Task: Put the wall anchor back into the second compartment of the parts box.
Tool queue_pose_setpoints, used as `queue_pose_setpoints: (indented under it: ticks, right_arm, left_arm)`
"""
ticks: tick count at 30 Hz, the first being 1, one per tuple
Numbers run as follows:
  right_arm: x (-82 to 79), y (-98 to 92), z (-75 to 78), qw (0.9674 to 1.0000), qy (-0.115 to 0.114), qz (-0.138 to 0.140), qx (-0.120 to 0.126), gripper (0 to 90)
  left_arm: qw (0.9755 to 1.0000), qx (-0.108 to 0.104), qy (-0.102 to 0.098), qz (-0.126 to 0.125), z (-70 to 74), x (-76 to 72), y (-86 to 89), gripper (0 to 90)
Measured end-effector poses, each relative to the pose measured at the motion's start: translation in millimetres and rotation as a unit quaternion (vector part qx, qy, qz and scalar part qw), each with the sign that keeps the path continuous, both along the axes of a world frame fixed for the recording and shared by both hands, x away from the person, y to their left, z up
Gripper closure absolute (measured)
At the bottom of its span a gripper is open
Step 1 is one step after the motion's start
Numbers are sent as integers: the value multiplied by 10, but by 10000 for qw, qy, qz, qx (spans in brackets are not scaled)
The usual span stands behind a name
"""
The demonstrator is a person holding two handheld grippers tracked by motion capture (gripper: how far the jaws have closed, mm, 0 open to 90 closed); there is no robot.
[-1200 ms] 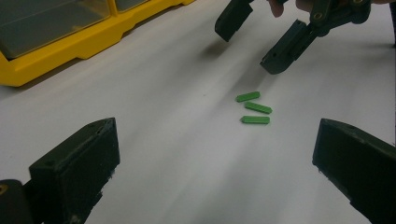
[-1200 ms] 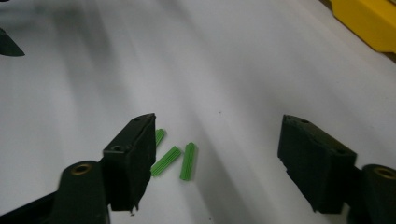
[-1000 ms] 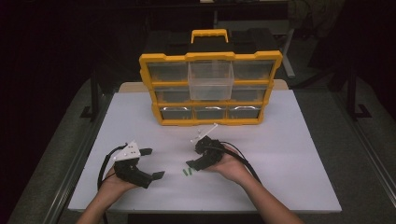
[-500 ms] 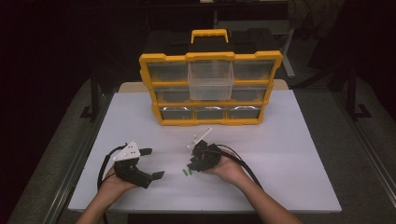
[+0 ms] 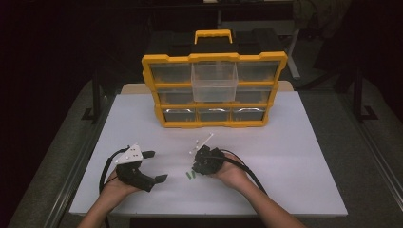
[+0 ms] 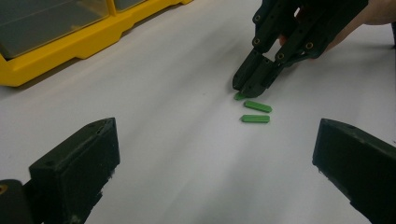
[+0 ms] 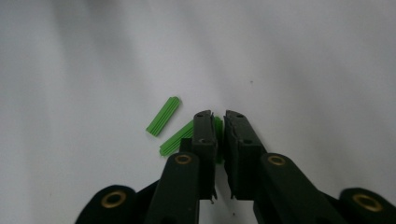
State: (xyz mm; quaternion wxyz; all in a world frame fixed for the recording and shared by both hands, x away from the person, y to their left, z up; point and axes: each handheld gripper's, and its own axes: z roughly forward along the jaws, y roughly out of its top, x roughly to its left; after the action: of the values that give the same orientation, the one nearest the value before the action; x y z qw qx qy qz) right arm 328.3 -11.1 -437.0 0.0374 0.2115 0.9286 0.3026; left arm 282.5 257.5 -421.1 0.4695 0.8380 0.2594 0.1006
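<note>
Three small green ribbed plugs (image 6: pixel 255 118) lie on the white table (image 5: pixel 294 156) between the hands. My right gripper (image 7: pixel 220 119) points down at them. Its jaws have just been closing and now pinch one green plug (image 7: pixel 218 125), which shows as a sliver between the pads. The other two plugs (image 7: pixel 163 116) lie free just left of the jaws. In the left gripper view the right gripper (image 6: pixel 252 86) stands on the farthest plug (image 6: pixel 239 96). My left gripper (image 5: pixel 155 166) rests open on the table to the left, nothing between its jaws.
A yellow-framed organiser (image 5: pixel 215 118) with clear drawers stands at the back of the table. Its top middle drawer (image 5: pixel 215 80) is pulled out toward me. Dark floor and metal rails surround the table.
The right gripper has tipped down and shifted slightly left onto the green plugs, and its jaws have come together on one. The left gripper has stayed put.
</note>
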Motion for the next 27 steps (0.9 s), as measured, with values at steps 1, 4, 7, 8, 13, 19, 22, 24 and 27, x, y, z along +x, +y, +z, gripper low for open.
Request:
queue_pose_setpoints:
  ticks: [1, 4, 7, 8, 13, 19, 22, 24, 27]
  right_arm:
    - [2, -2, -1, 10000, 7, 0, 5, 824]
    - [8, -6, -2, 10000, 45, -10, 29, 828]
    - [9, -12, 0, 10000, 79, -20, 36, 831]
    - [23, -19, 1, 9999, 93, 5, 63, 831]
    - [43, -61, 35, 9998, 178, -10, 101, 831]
    - [52, -123, 100, 9996, 214, -49, 168, 829]
    - [58, -188, 158, 9995, 205, -75, 242, 829]
    - [59, -206, 172, 9994, 222, -79, 266, 829]
    - [63, -275, 215, 9993, 246, -97, 283, 829]
  left_arm:
    - [10000, 1, -1, 0, 0, 0, 0, 8]
    - [10000, 5, -15, -1, 0, 0, 2, 8]
    - [10000, 7, -16, -3, 0, 0, 2, 8]
    - [10000, -2, -2, -1, -1, -1, 1, 8]
    - [10000, -6, -3, -3, 0, -3, -1, 8]
    - [10000, -10, -1, -3, -1, -3, -3, 8]
    - [10000, -8, 1, -6, -1, -3, -5, 8]
    - [10000, -12, 5, -5, -2, -3, -5, 8]
    - [10000, -17, 9, -8, -2, -3, -5, 8]
